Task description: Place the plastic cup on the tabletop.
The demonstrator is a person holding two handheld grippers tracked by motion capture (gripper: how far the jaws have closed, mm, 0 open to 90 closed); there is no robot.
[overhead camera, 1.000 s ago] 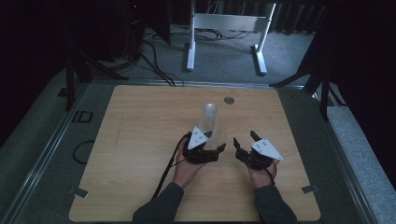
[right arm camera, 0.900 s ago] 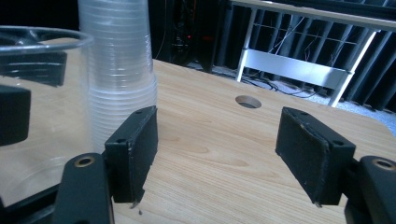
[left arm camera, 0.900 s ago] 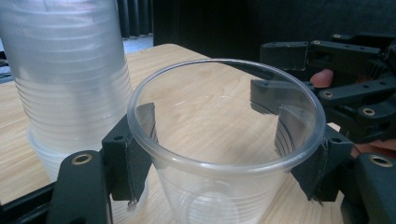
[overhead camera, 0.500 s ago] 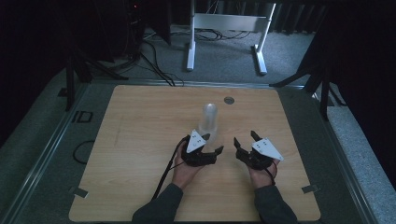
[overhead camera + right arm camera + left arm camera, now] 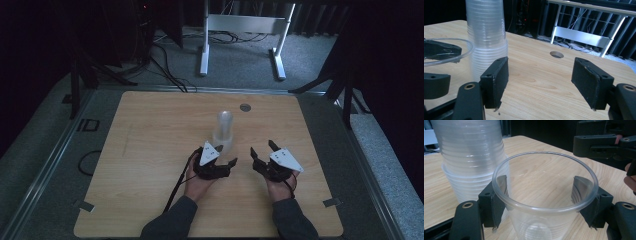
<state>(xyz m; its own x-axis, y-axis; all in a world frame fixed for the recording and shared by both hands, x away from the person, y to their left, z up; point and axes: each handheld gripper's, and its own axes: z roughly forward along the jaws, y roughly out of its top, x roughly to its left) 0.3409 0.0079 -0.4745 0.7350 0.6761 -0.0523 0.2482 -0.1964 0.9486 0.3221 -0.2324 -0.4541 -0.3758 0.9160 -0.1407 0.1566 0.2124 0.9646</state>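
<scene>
A tall stack of clear plastic cups (image 5: 224, 129) stands upright near the middle of the wooden table (image 5: 150, 150). My left gripper (image 5: 227, 154) sits just in front of the stack's base. In the left gripper view it (image 5: 541, 180) is shut on a single clear cup (image 5: 544, 208), with a pad against each side below the rim. That cup stands upright beside the stack (image 5: 471, 157). My right gripper (image 5: 262, 146) rests to the right, open, its jaws (image 5: 541, 65) wide apart with bare table between them. The stack (image 5: 486, 30) and the held cup's rim (image 5: 449, 41) lie to its left.
A round hole (image 5: 245, 107) is set in the tabletop behind the stack. Beyond the far edge a white metal stand (image 5: 245, 25) and loose cables (image 5: 165, 60) sit on the grey floor. Dark surroundings ring the table.
</scene>
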